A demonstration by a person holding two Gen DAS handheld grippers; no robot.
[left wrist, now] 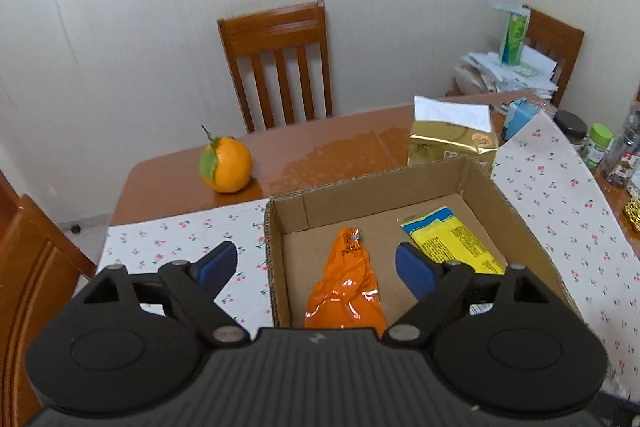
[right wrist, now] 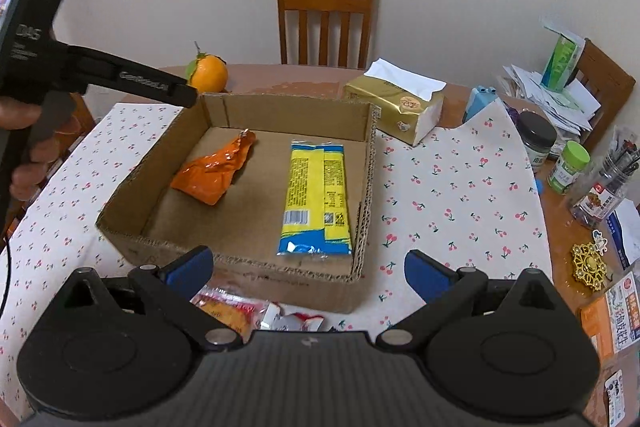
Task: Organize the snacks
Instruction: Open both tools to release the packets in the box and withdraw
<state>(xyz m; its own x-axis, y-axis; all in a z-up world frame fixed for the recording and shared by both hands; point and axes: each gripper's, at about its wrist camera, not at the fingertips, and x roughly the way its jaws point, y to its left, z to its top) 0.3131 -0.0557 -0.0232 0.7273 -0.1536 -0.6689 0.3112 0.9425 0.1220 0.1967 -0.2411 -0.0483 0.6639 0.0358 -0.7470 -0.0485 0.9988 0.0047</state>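
Note:
An open cardboard box sits on the cherry-print cloth. Inside lie an orange snack packet on the left and a yellow-and-blue packet on the right. My left gripper is open and empty, held above the box's near left part; it also shows from the side in the right wrist view. My right gripper is open and empty above the box's near wall. Red-and-white snack packets lie on the cloth just under it.
An orange fruit sits on the bare wooden table behind the box. A gold tissue pack stands at the box's far right. Jars and clutter line the right edge. Chairs stand behind.

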